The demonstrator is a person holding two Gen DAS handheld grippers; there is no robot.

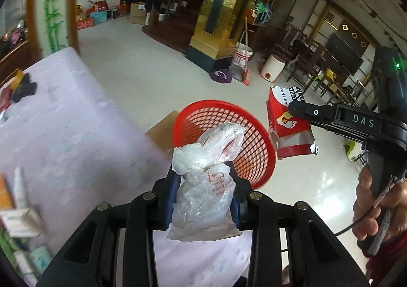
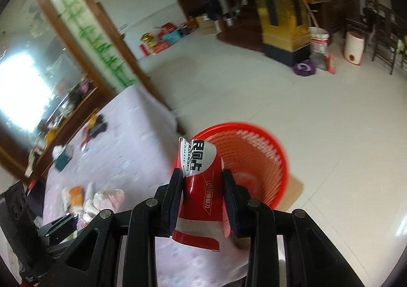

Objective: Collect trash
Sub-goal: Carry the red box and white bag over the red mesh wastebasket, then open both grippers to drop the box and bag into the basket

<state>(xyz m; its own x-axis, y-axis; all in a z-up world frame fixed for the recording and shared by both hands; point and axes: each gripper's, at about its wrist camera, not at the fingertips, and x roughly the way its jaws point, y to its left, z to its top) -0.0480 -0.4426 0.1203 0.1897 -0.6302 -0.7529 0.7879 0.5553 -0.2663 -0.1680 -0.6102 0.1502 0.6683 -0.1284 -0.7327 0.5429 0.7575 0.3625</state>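
Trash in both grippers, carried toward red basket (image 1: 254, 149) on floor beside table (image 1: 63, 134). Left gripper (image 1: 203, 180) clamped on crumpled clear plastic bag (image 1: 203, 185); right gripper (image 2: 201, 185) clamped on red carton (image 2: 201, 185). Both items sit ahead of basket rim, likely lined up for dropping in.

Both grippers are black plastic with round brass-coloured screws on the arms. The left gripper (image 1: 206, 185) has blue pads (image 1: 175, 185) inside its fingers. The right gripper (image 2: 202, 194) carries white letters "DAS", a small white ring mark and a green light. A thin cable (image 1: 366, 215) passes the hand (image 1: 376, 210), beside a dark red sleeve (image 1: 391, 248).
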